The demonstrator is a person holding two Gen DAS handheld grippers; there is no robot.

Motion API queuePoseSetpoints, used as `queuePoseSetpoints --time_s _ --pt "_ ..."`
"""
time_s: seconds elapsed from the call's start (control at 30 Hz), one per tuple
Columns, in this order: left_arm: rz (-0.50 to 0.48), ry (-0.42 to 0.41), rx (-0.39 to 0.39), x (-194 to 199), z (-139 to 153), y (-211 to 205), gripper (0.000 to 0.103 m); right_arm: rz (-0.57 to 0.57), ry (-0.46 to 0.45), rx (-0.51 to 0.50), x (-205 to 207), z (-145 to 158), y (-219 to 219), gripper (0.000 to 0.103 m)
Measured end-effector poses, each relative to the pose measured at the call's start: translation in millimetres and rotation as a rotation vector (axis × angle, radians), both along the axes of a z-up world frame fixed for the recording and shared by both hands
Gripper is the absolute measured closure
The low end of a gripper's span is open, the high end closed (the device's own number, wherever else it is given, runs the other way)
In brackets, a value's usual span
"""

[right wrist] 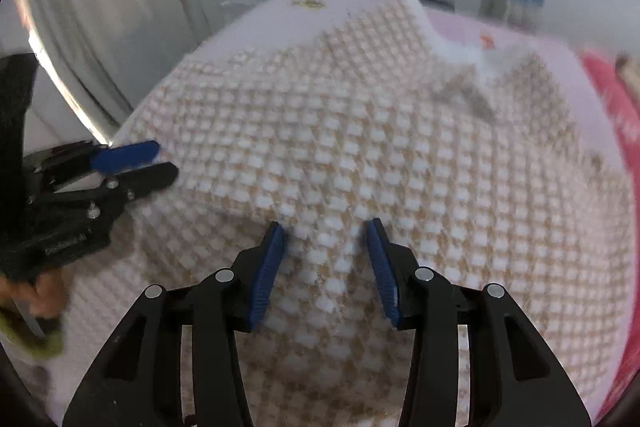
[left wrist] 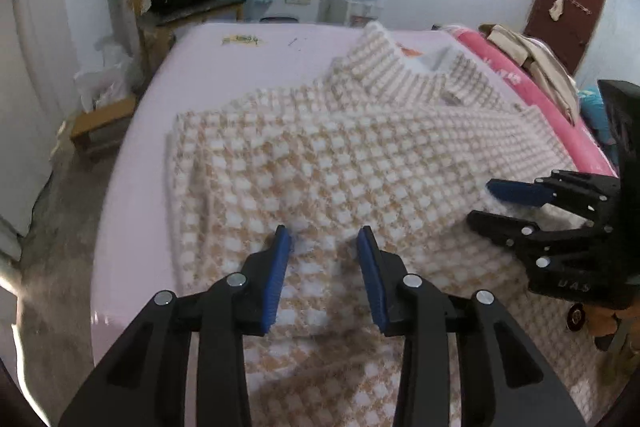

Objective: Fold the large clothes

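Jaws of both the left gripper (left wrist: 324, 251) and right gripper (right wrist: 326, 247) stand apart, straddling, not pinching, the fuzzy beige-and-white checked garment (left wrist: 340, 163). That garment lies spread on the pale pink bed (left wrist: 256, 55), likely so each gripper can seize its near fold.

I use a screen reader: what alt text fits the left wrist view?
A beige-and-white checked garment lies partly folded on a pale pink bed. The left tongs hover over its near fold, jaws apart, and the right tongs reach in from the right.
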State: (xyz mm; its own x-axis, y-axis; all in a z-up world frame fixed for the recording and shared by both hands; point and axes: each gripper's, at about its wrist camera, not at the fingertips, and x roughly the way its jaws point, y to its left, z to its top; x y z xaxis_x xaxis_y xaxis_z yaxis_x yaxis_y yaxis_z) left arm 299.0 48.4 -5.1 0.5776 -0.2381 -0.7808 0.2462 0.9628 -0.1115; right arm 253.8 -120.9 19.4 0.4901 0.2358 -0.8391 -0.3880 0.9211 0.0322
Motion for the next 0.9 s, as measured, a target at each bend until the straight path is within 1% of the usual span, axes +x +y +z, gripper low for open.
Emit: queuePoseSetpoints --time_s 0.03,0.1,0.17,0.2,0.23,0.27,0.3,0.33,0.37,0.4,0.43,0.47,0.5,0.53,0.63,0.67,0.7,0.8,0.9 --pt "-0.003 -0.004 0.007 -1.7 3.2 0.0 0.068 -0.014 0.014 -0.001 -4.7 5.8 -1.3 0.061" --pt "-0.009 -0.025 0.001 -11.3 11.2 3.7 0.067 -0.030 0.002 0.018 -20.1 20.1 -10.0 0.059" --pt "-0.021 -0.049 -0.008 -25.1 17.5 9.2 0.061 -0.078 -0.032 0.025 -35.9 30.1 -26.4 0.054" --pt "-0.023 -0.058 -0.008 -31.2 18.1 11.2 0.055 -0.110 -0.045 0.029 -40.1 32.4 -37.8 0.050" --pt "-0.024 -0.055 -0.003 -37.3 15.1 12.9 0.050 -0.168 -0.054 0.023 -45.1 31.5 -52.0 0.048" --pt "-0.025 -0.047 0.002 -39.4 14.2 11.2 0.049 -0.228 -0.045 0.010 -46.5 25.5 -65.9 0.047" --pt "-0.025 -0.034 0.020 -41.5 7.8 11.1 0.048 -0.276 -0.006 0.007 -44.1 14.3 -79.4 0.044" --pt "-0.025 -0.033 0.043 -42.8 3.0 8.9 0.048 -0.285 0.035 0.038 -45.4 5.4 -87.3 0.044" --pt "-0.023 -0.041 0.056 -48.2 4.2 10.4 0.048 -0.282 0.038 0.073 -46.5 3.6 -92.6 0.044" --pt "-0.014 -0.040 0.082 -48.6 6.8 5.5 0.048 -0.285 0.041 0.073 -47.9 7.5 -92.8 0.044" --pt "-0.008 -0.033 0.090 -49.8 9.2 3.4 0.047 -0.296 0.043 0.057 -51.8 16.0 -91.1 0.044" --pt "-0.004 -0.030 0.079 -51.0 13.9 1.8 0.047 -0.295 0.027 0.063 -58.0 25.4 -90.2 0.043" --pt "0.002 -0.037 0.044 -56.1 21.6 2.7 0.046 -0.278 -0.002 0.085 -68.6 37.3 -88.3 0.041" --pt "0.009 -0.045 0.027 -61.0 26.9 3.9 0.043 -0.271 -0.015 0.090 -75.0 43.7 -85.6 0.037" --pt "0.026 -0.069 0.011 -88.8 41.1 10.4 0.036 -0.268 -0.040 0.110 -100.5 56.2 -84.7 0.030" --pt "0.029 -0.068 0.009 -98.2 43.7 10.7 0.035 -0.266 -0.035 0.121 -112.4 57.9 -85.5 0.029" --pt "0.030 -0.063 0.009 -104.9 44.6 10.6 0.031 -0.265 -0.025 0.127 -119.2 56.8 -83.9 0.028" --pt "0.028 -0.013 0.006 -131.8 42.2 8.0 0.027 -0.266 -0.002 0.128 -148.9 51.4 -82.5 0.025" --pt "0.032 0.024 0.029 -150.1 36.8 3.0 0.024 -0.270 0.012 0.124 -173.5 45.6 -79.9 0.022"
